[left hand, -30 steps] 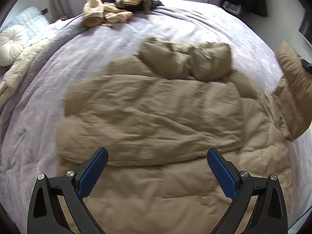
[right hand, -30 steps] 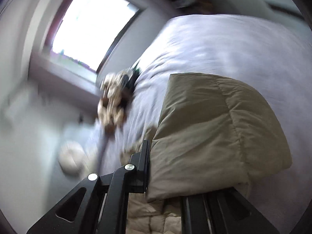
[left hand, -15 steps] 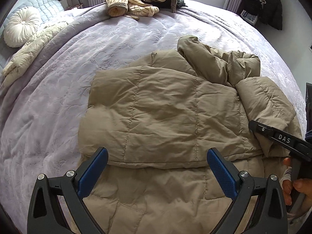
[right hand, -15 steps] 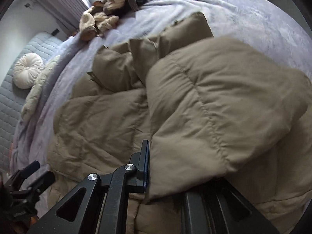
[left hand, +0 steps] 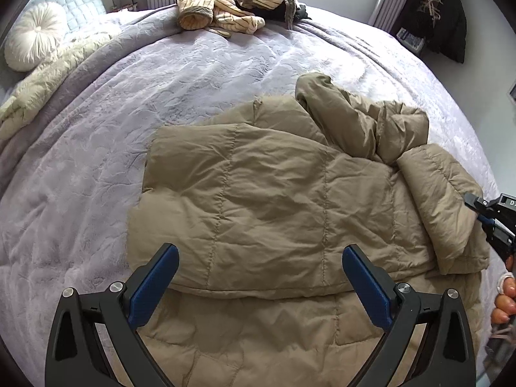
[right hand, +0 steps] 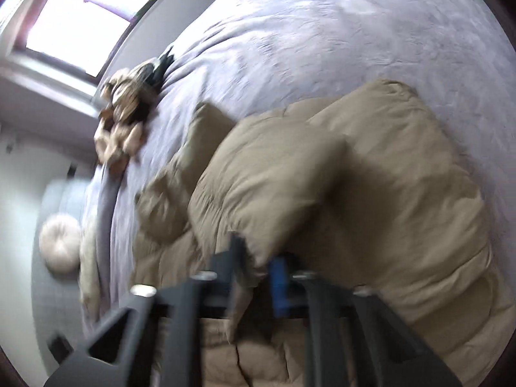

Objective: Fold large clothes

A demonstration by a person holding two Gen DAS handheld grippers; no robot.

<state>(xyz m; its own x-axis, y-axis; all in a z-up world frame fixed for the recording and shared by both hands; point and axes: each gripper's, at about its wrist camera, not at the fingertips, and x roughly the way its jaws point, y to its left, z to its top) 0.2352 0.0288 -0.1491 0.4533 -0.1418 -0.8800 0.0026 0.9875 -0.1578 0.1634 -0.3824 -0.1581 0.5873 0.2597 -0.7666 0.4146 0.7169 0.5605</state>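
A tan quilted puffer jacket (left hand: pixel 264 200) lies spread on the lavender bedspread (left hand: pixel 193 80), its hood bunched at the far side. My left gripper (left hand: pixel 259 258) hovers open over the jacket's near half, its blue pads wide apart with nothing between them. The jacket's right sleeve (left hand: pixel 441 193) is folded inward over the body. My right gripper (left hand: pixel 480 213) sits at the end of that sleeve. In the blurred right wrist view the right gripper (right hand: pixel 258 267) is shut on tan sleeve fabric (right hand: pixel 338 177), low over the jacket.
A heap of striped beige clothes (left hand: pixel 225 9) lies at the bed's far edge. A round white cushion (left hand: pixel 32 35) and a cream blanket (left hand: pixel 48 77) are at the far left. A dark garment (left hand: pixel 441 16) hangs at the back right. A person's fingers (left hand: pixel 503 303) show at the right edge.
The right gripper came down with the sleeve, which hung raised at the right and now lies folded over the jacket. The left gripper shifted sideways over the jacket and stayed open.
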